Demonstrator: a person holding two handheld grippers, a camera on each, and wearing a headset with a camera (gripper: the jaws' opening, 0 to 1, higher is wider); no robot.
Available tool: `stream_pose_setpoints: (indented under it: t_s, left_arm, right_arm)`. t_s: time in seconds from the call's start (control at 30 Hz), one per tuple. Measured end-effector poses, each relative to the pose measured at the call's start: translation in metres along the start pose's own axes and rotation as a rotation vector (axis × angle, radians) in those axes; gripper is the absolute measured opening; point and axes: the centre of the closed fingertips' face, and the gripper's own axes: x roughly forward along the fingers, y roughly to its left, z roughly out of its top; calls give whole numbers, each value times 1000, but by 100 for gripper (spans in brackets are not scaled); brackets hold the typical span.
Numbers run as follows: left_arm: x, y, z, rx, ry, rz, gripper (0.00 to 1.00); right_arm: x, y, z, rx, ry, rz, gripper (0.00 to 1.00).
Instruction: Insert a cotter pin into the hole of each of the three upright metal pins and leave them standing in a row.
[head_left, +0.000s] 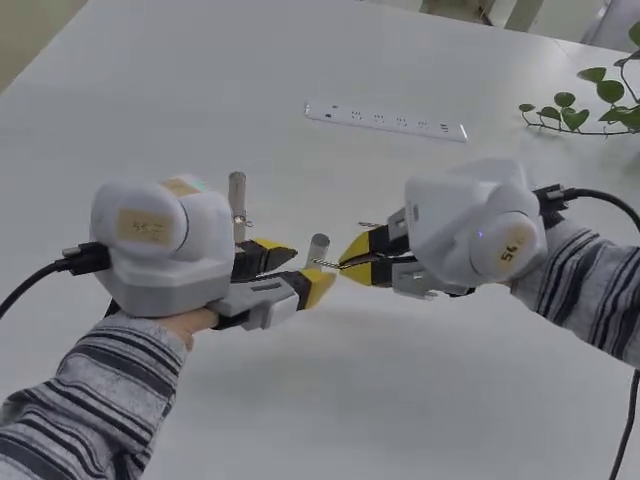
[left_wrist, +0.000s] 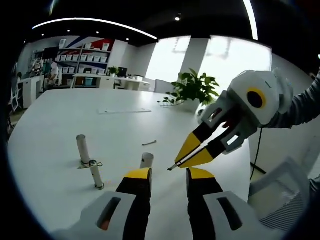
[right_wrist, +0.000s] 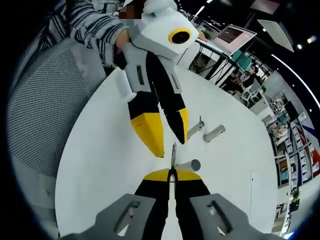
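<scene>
Three grey metal pins stand on the white table (head_left: 300, 80): the nearest pin (left_wrist: 146, 160) (head_left: 318, 245) (right_wrist: 187, 165) just past my jaws, a second pin (left_wrist: 96, 175) and a third pin (left_wrist: 82, 149) (head_left: 237, 193) to the left. A cotter pin's loop (left_wrist: 92, 163) shows low between those two. My right gripper (head_left: 343, 263) (right_wrist: 172, 174) is shut on a thin cotter pin (right_wrist: 173, 155) (left_wrist: 172, 167) whose tip points at the nearest pin. My left gripper (head_left: 300, 266) (left_wrist: 169, 175) is open, its jaws either side of that pin, apart from it.
A loose cotter pin (left_wrist: 149, 143) lies on the table beyond the nearest pin. A white power strip (head_left: 385, 120) lies at the far side and a plant (head_left: 590, 105) at the far right. The left gripper (right_wrist: 160, 120) hangs close over the right gripper's jaws.
</scene>
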Motion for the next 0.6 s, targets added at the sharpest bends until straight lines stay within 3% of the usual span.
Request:
stream_pose_setpoints:
  t_s: [0.6]
  left_arm:
    - [3, -11, 3, -81, -29, -63, 2]
  right_arm:
    - [-5, 5, 11, -11, -34, -11, 0]
